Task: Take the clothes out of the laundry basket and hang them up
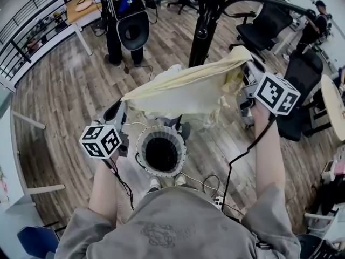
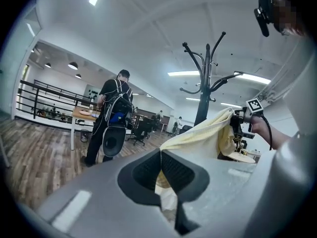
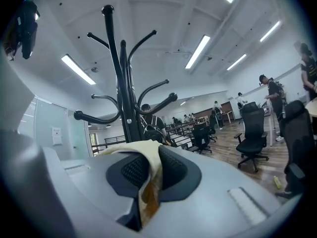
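A pale yellow garment (image 1: 186,90) hangs stretched between my two grippers, above the white laundry basket (image 1: 160,151) on the floor. My left gripper (image 1: 117,114) is shut on the garment's left end (image 2: 161,175). My right gripper (image 1: 247,73) is shut on its right end (image 3: 150,182), held higher. The black coat stand (image 1: 204,23) rises just behind the cloth; in the right gripper view its hooks (image 3: 124,83) curve overhead, and in the left gripper view the coat stand (image 2: 205,83) shows past the cloth.
Black office chairs (image 1: 264,23) stand at the back right and right. A person with a backpack (image 1: 125,20) stands behind the basket on the wooden floor. A wooden table (image 1: 81,7) and a railing are at the back left. A cable (image 1: 237,161) trails from the right gripper.
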### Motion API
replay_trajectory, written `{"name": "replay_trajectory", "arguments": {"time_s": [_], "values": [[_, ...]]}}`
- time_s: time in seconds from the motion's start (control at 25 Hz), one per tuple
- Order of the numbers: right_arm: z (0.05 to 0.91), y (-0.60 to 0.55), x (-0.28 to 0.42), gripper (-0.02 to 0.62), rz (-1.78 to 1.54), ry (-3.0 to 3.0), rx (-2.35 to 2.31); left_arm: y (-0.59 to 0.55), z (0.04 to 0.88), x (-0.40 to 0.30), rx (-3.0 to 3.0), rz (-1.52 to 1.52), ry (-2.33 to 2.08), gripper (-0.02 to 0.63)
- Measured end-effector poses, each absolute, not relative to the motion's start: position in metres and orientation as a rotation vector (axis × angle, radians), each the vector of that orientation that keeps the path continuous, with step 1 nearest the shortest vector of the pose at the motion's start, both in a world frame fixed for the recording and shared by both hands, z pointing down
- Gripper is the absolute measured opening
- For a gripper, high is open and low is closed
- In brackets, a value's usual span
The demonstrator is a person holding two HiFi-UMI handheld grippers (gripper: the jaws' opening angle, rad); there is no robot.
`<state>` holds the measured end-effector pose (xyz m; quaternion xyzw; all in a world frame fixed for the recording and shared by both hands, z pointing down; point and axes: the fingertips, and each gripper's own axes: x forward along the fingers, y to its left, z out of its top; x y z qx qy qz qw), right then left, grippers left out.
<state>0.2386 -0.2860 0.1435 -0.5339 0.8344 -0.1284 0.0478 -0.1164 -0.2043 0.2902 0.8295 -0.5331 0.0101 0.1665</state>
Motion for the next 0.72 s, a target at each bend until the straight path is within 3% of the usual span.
{"name": "replay_trajectory", "arguments": {"time_s": [0.72], "values": [[0.305, -0.309, 0.17, 0.087, -0.867, 2.686, -1.578, -0.181, 0.396, -0.166, 2.124, 0.204, -1.531, 0.008]]}}
